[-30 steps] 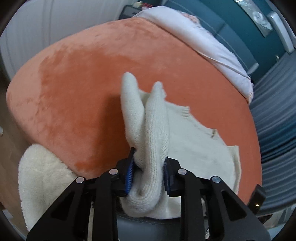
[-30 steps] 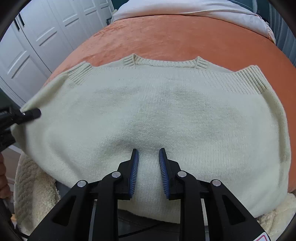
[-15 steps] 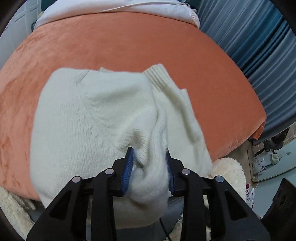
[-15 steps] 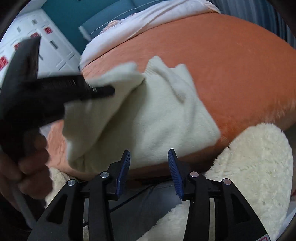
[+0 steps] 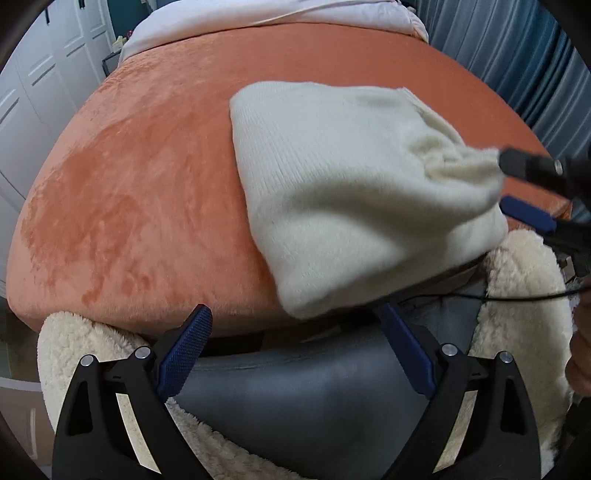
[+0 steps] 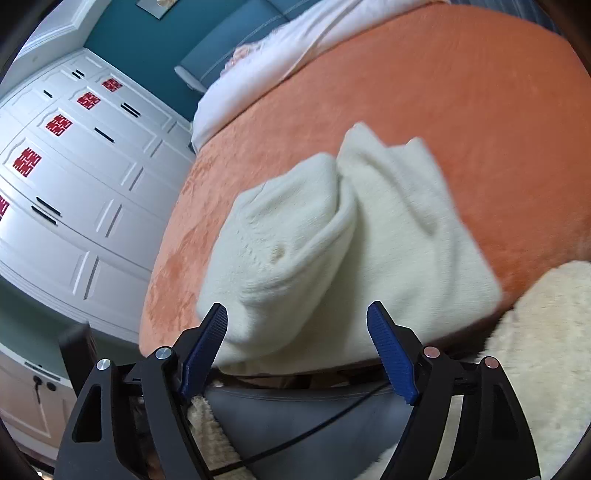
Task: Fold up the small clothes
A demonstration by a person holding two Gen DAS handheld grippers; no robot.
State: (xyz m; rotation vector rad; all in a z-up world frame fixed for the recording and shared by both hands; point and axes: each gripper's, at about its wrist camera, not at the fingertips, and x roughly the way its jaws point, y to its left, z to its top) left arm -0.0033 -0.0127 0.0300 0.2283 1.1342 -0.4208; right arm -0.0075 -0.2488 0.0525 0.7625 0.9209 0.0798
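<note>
A cream knit sweater (image 5: pixel 351 192) lies folded over on the orange bed cover (image 5: pixel 147 166), its near edge at the bed's front rim. My left gripper (image 5: pixel 291 308) hangs just in front of the sweater's lower corner. Its jaws are opening wide and the pads touch nothing. In the right wrist view the sweater (image 6: pixel 332 240) shows a fold ridge down its middle. My right gripper (image 6: pixel 295 306) is low at its near edge, jaws opening, and its pads do not press on the cloth. The right gripper (image 5: pixel 517 188) also shows beside the sweater's right edge.
A fluffy cream blanket (image 5: pixel 524 295) hangs over a grey padded seat (image 5: pixel 314 387) below the bed's edge, with a black cable (image 5: pixel 517 295) across it. A white duvet (image 5: pixel 258 18) lies at the far end. White wardrobe doors (image 6: pixel 74 184) stand left, curtains (image 5: pixel 517 55) right.
Both grippers have opened and let go of the sweater. The left carried its side across, so the sweater now lies folded in half. Both have drawn back to the bed's near edge.
</note>
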